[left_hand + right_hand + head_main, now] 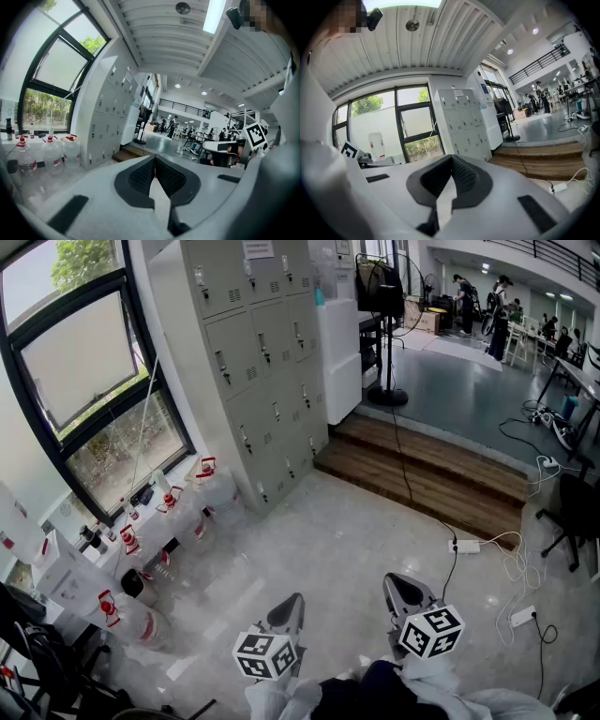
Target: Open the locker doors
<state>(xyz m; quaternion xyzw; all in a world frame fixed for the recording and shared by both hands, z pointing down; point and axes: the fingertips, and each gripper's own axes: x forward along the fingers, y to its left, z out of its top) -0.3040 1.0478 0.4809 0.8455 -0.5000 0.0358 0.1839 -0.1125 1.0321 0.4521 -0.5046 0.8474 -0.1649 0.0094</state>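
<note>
Nothing done yet, I'd say. The lockers [246,442] stand well ahead and to the left of my grippers, and all the locker doors [281,334] look closed. Left gripper [289,607] and right gripper [401,589] are both pressed together and empty. The whole approach is still to do.

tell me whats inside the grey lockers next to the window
Nothing of the inside shows: every door in view on the grey lockers is shut. Only the door fronts with their handles and a paper notice on a top door are visible.
</note>
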